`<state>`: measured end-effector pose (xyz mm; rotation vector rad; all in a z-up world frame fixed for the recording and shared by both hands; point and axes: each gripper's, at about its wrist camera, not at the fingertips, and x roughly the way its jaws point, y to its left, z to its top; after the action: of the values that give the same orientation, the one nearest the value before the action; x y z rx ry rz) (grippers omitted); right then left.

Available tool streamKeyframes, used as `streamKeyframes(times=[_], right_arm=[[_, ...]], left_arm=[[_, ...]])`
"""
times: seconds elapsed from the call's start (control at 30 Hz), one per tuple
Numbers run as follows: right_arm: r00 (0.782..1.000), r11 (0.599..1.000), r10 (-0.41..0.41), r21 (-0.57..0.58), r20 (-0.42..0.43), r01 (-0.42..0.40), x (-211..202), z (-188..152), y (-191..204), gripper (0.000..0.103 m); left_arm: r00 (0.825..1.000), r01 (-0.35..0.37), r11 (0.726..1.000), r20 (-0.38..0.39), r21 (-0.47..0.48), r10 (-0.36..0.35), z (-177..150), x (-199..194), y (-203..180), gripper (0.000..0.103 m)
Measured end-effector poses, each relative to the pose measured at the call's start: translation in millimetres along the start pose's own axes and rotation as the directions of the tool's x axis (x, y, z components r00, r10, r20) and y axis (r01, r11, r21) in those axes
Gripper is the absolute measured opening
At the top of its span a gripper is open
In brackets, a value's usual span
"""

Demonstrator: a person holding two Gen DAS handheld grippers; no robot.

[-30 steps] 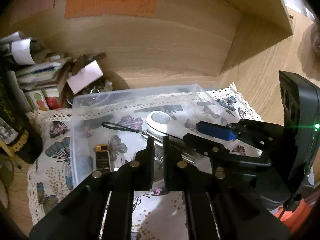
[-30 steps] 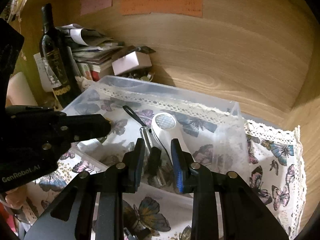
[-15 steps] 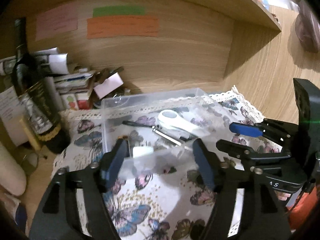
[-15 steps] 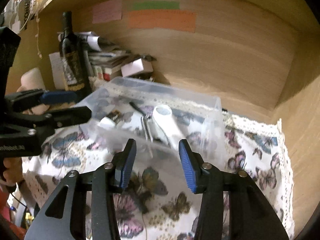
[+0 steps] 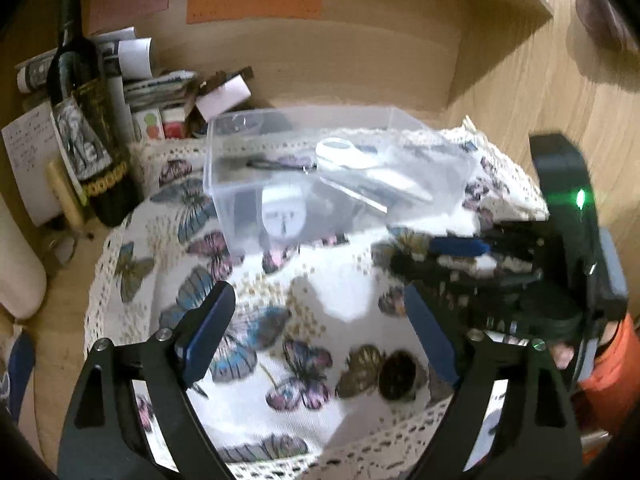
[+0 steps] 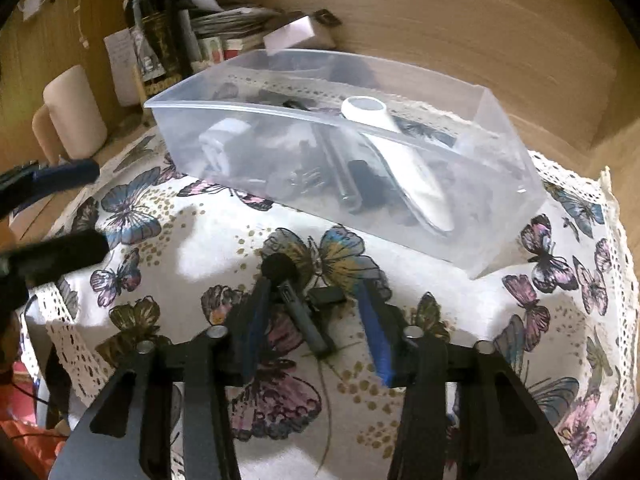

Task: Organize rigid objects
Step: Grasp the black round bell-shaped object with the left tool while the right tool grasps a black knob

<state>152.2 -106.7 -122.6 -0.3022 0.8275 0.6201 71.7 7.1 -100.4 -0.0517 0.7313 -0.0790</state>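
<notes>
Both claws are empty and spread wide. The right claw [image 6: 316, 320] hovers over the butterfly cloth [image 6: 560, 320] just in front of the clear plastic box [image 6: 500, 184], with a small dark brush-like tool [image 6: 296, 300] lying on the cloth between its fingers, not yet gripped; I can't tell whether the fingers touch it. The left claw [image 5: 316, 340] hangs further out from the box's front wall with nothing between its fingers, only cloth. The box sits on the cloth on the table [image 5: 520, 92], back toward the wood wall, and holds a white handheld gadget [image 6: 400, 152], a white plug adapter [image 5: 282, 210], a metal rod-like piece [image 6: 340, 172] and some dark bits I can't identify. The wine bottle [image 5: 84, 120] and a paper stack [image 5: 160, 84] sit just off the box's left end. My read: the dark tool is light, stiff and thin, so it could roll or skid on the cloth. Pinch it across the handle at mid-length, not on the round head. The box walls look thin and flexy, so lower the tool in, don't drop it.
</notes>
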Motion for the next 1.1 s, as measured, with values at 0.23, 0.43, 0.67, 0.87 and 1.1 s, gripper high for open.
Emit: streamKeyframes(times=[0.23,0.43,0.67,0.87,1.1], right_arm=[[0.998,0.999,-0.028,0.020,0.058,0.027,-19.5,-10.3,4.1,0.027],[0.990,0.998,-0.064,0.032,0.126,0.060,-49.3,-23.9,8.3,0.027],[0.984,0.997,-0.063,0.056,0.168,0.054,-66.2,-33.5,9.2,0.027],[0.982,0.996,-0.059,0.078,0.178,0.046,-68.6,-36.3,7.7,0.027],[0.974,0.995,-0.071,0.080,0.214,0.055,-77.5,-28.6,8.3,0.027]], left_arm=[[0.998,0.034,0.999,-0.049,0.012,-0.033,-24.7,3.9,-18.8,0.087],[0.995,0.066,0.997,-0.072,0.029,-0.064,-39.4,7.3,-33.9,0.085],[0.997,0.042,0.998,-0.070,0.052,-0.038,-48.5,15.5,-42.6,0.065],[0.997,0.054,0.997,-0.057,0.050,-0.051,-48.5,13.7,-39.7,0.035],[0.999,0.049,0.998,-0.014,0.041,-0.048,-34.0,2.7,-30.6,0.035]])
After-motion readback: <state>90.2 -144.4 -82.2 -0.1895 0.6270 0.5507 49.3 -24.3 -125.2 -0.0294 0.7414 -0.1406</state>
